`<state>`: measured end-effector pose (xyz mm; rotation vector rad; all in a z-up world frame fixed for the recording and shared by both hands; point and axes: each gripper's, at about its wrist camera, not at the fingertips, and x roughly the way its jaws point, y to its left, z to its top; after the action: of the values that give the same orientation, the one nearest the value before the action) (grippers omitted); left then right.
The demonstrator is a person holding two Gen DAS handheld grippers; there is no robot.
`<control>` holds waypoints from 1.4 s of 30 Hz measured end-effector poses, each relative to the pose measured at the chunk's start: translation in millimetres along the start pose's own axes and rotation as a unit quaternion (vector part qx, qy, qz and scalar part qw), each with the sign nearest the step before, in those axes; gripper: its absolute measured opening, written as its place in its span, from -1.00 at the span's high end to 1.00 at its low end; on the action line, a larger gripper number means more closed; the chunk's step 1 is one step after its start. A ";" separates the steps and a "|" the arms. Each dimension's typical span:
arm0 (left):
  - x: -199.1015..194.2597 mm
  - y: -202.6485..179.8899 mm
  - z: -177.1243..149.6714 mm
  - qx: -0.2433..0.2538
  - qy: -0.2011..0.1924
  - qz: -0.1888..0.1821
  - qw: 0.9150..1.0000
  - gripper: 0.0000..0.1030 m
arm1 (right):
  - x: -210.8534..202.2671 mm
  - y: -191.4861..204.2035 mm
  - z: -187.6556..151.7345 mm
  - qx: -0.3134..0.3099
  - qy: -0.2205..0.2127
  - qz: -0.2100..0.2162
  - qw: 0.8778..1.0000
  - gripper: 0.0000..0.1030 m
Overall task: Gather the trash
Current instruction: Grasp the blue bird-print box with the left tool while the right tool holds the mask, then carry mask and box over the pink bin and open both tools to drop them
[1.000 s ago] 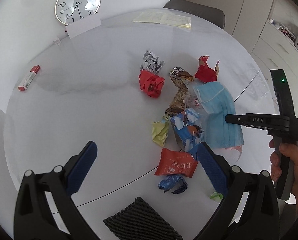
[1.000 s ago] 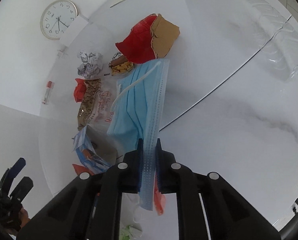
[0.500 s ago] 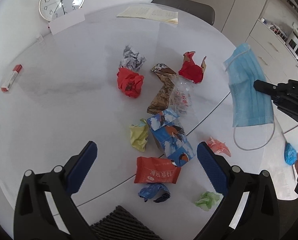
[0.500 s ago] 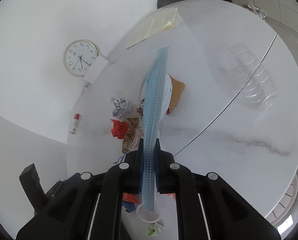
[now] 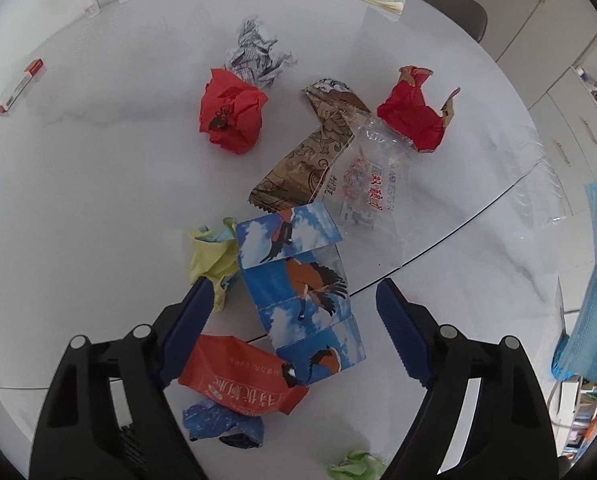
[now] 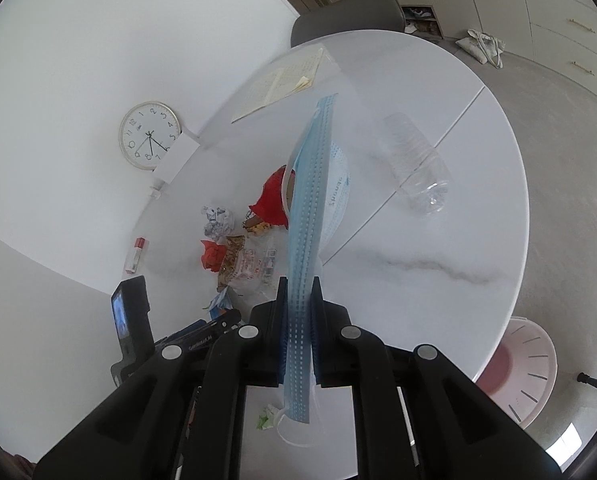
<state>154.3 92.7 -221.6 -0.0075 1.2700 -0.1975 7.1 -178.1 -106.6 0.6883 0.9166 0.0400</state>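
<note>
White round table (image 5: 98, 208) is carrying 2 red paper wads (image 5: 232, 114), bird-print carton (image 5: 302, 296), red packet (image 5: 240, 380), clear bottle (image 6: 416, 162), booklet (image 6: 282, 82).

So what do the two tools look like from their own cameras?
Both match. The left tool has chunky black plastic arms with silver pivot screws and dark blue ribbed pads. The right tool has the same black arms and silver screws. No cables or sleeves show.

I see a round white marbled tabletop (image 6: 438, 240) against a plain white wall (image 6: 98, 40). A wall clock (image 6: 149, 135) leans there. A grey chair (image 6: 346, 8) stands behind; cream cabinets (image 6: 558, 20) line the grey floor (image 6: 570, 128).
</note>
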 end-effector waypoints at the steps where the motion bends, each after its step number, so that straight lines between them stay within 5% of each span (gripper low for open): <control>1: 3.3 -1.0 0.7 -0.008 0.003 0.000 1.000 -0.40 | -1.7 -3.7 -2.5 0.003 0.001 0.000 1.000 0.79; 6: 16.1 -4.9 3.3 -0.031 0.015 0.003 0.999 0.06 | -12.1 -21.3 -9.2 0.011 0.005 -0.004 1.000 0.79; 18: -28.8 -15.5 -12.1 0.000 -0.035 -0.028 0.999 0.08 | -58.5 -48.3 -26.3 0.002 -0.007 -0.013 1.000 0.79; 25: -87.9 -37.4 -35.6 0.051 -0.070 -0.069 0.994 0.08 | -94.4 -106.7 -60.6 0.032 0.000 -0.090 0.995 0.79; 31: -121.3 -59.3 -49.1 0.077 -0.098 -0.091 0.988 0.08 | -40.0 -185.1 -105.1 0.079 0.074 -0.136 0.985 0.79; 36: -135.6 -70.3 -46.8 0.081 -0.111 -0.077 0.988 0.08 | 44.7 -230.3 -142.1 0.092 0.154 -0.119 0.977 0.79; 42: -152.2 -87.5 -58.8 0.097 -0.113 -0.063 0.987 0.08 | 107.5 -259.4 -169.2 0.087 0.202 -0.113 0.969 0.69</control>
<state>43.1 35.9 -85.0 0.0566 1.0210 -0.4171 -116.2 -258.8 -399.5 0.7471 1.3985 -0.1072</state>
